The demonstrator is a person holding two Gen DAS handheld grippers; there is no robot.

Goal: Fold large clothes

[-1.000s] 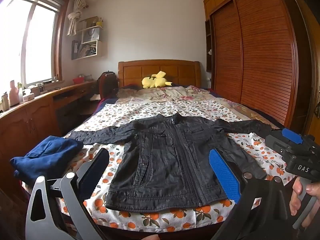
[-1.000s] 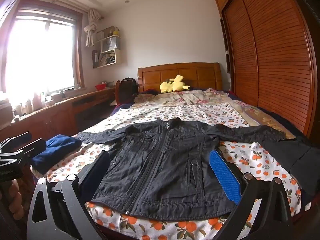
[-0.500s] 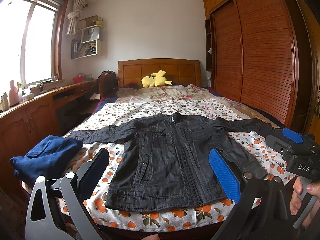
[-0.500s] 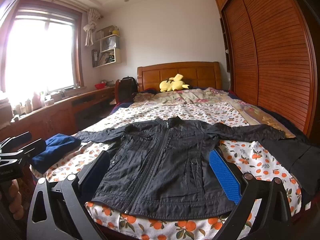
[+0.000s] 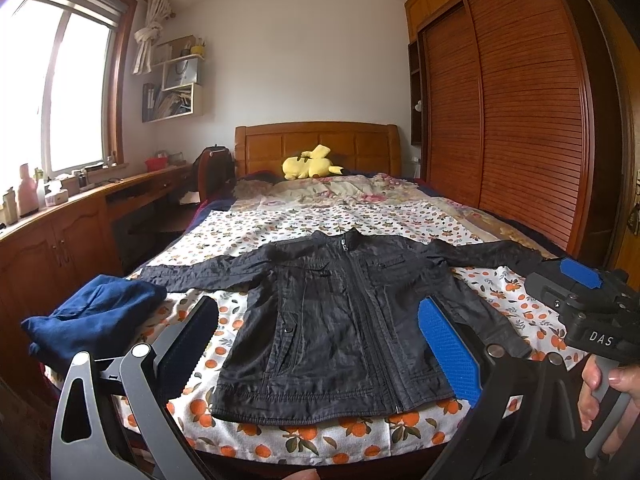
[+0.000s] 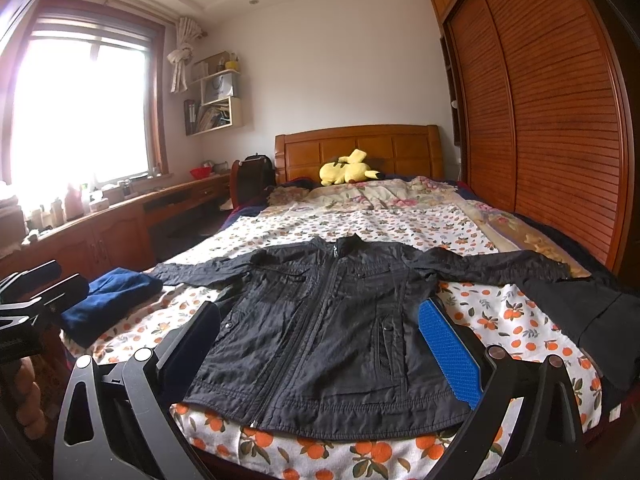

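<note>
Right now a black zip-front jacket of crinkled fabric lies flat on the orange-and-leaf print bedspread of a wooden-headboard bed, front side up, zip closed, collar toward 12 o'clock and hem toward 6 o'clock at the foot edge. Both sleeves stretch out sideways, one toward 9 o'clock, the other toward 3 o'clock.

Seen from its own camera, the left gripper hangs before the hem with its jaws spread wide, pinching nothing; one blue ribbed pad sits at 4 o'clock and the dark one at 8 o'clock. The right gripper hangs likewise in front of the hem, jaws spread and empty. In the left view the right gripper also shows at 3 o'clock, held by a hand.

A crumpled navy-blue garment lies at 9 o'clock on the bed corner, just beside the jacket's sleeve end. Another black cloth drapes over the bed edge at 3 o'clock, touching the other sleeve. A yellow plush toy rests at 12 o'clock by the headboard
</note>
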